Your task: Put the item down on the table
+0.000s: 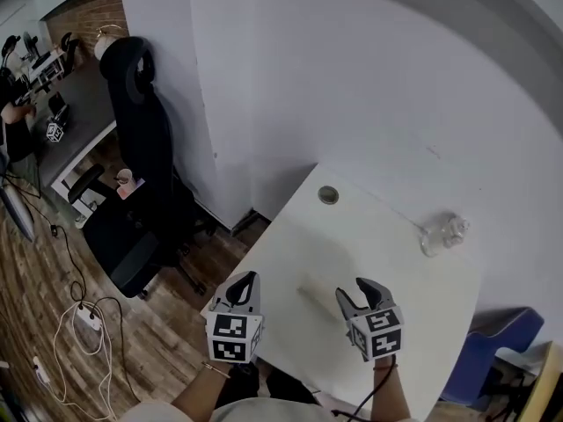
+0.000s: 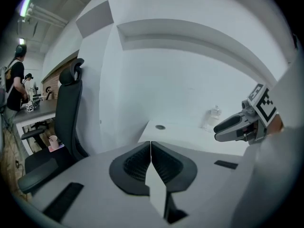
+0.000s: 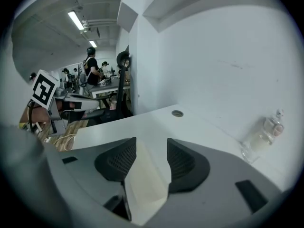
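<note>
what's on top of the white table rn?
A clear bottle near the wall, a round grommet, and a faint pale item between left claw and right claw. Both hide part of the table near edge.

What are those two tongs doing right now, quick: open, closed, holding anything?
Left tongs: closed, with nothing between them.
Right tongs: open, gripping nothing.

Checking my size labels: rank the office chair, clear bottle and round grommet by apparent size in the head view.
1. office chair, largest by far
2. clear bottle
3. round grommet, clearly smallest
</note>
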### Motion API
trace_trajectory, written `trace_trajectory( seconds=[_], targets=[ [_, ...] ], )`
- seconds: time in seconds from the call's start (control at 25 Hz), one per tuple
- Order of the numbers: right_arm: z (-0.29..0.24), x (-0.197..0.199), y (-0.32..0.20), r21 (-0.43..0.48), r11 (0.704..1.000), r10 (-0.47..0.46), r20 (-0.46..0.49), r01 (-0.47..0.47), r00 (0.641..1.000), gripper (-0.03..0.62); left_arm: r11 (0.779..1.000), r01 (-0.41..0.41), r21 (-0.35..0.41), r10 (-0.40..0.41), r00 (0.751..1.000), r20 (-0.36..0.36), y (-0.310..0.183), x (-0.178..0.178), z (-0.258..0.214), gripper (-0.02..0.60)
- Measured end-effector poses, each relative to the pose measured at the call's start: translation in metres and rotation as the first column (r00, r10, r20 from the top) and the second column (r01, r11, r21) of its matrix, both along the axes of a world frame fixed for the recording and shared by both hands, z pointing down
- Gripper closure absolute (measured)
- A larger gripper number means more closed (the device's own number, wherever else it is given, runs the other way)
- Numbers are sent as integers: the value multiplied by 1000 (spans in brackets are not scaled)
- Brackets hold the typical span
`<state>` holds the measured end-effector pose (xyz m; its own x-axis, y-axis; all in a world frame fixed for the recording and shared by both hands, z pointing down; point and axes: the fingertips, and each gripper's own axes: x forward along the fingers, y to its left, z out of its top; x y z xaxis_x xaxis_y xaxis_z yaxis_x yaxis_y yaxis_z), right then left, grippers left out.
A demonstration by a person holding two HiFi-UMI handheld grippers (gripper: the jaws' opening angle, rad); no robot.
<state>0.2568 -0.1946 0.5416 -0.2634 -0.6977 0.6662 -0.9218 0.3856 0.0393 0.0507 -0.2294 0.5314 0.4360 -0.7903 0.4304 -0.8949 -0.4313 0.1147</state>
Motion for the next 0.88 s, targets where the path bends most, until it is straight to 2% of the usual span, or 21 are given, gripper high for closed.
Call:
trace_trajectory(
  seconds=[0.16, 0.32, 0.44, 0.64, 0.88],
  targets=[
    [-19, 22, 9, 56, 991, 120, 23, -121, 992, 429, 999, -36, 26, 37, 998, -40, -5, 20, -17, 560],
    [-42, 48, 18, 146, 962, 228, 41, -232, 973, 478, 996, -58, 67, 62, 997, -49, -13, 37, -33, 560],
    [-62, 70, 23, 214, 927, 304, 54, -309, 951, 519, 993, -73, 95, 79, 995, -56, -20, 46, -47, 560],
    [-89, 102, 32, 292, 871, 399, 52, -396, 916, 536, 984, -103, 142, 114, 991, -72, -31, 65, -69, 560],
    [-105, 133, 48, 335, 778, 545, 61, -531, 836, 549, 970, -138, 199, 155, 985, -74, -41, 80, -92, 560]
  ],
)
